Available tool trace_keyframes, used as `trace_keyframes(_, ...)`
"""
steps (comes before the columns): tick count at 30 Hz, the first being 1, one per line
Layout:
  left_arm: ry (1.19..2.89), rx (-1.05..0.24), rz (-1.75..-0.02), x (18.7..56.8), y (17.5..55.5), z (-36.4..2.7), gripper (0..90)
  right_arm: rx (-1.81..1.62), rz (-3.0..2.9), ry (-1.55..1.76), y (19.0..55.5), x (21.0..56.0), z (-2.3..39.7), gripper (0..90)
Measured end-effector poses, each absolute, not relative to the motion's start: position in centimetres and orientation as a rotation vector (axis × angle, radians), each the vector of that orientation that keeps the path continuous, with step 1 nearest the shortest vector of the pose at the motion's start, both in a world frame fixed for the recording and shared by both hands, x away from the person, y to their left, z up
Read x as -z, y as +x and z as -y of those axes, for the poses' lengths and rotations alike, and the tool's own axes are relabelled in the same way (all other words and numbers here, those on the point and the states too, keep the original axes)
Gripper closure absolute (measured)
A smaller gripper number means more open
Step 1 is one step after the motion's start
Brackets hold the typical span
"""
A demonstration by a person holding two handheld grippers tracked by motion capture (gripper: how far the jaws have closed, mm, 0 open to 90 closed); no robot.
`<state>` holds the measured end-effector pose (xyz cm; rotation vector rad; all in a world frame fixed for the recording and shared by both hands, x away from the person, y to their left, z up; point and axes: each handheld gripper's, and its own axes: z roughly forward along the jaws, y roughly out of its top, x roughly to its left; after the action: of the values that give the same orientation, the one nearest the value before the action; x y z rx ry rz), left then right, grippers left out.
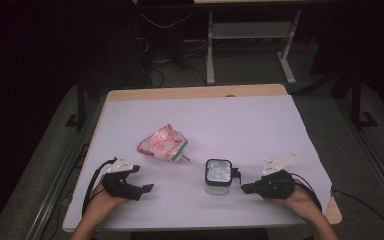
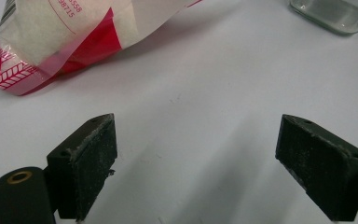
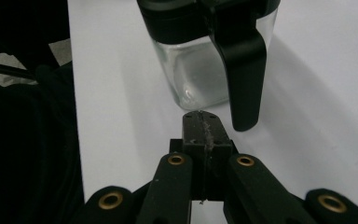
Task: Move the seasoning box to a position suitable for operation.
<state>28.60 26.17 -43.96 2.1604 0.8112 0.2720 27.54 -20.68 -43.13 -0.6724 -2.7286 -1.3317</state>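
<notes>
High view: two hand-held grippers rest low on a white-covered table with a glass jar and a red-and-white bag between and ahead of them.

Right gripper has its jaws pressed together with nothing between them, its tip just beside the jar's black handle, apart from it. The jar stands upright near the table's front edge, its black-rimmed lid on. Left gripper has its jaws spread wide over bare tabletop, holding nothing; the bag lies on its side just beyond it, left of the jar.
</notes>
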Motion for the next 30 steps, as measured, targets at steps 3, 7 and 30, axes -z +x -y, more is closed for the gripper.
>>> trace_keyframes(3, 2.161, -0.270, -0.809, 44.0, 28.6, -26.2, 12.1, 1.348, 2.725, -0.680, 27.8, 43.3, 20.3, 89.7)
trace_keyframes(7, 2.154, -0.265, -0.803, 44.0, 28.6, -26.1, 12.1, 1.372, 2.731, -0.709, 28.0, 43.2, 20.2, 89.8)
trace_keyframes(30, 2.161, -0.261, -0.787, 43.8, 28.5, -25.9, 12.1, 1.452, 2.746, -0.847, 30.0, 43.4, 20.7, 89.8)
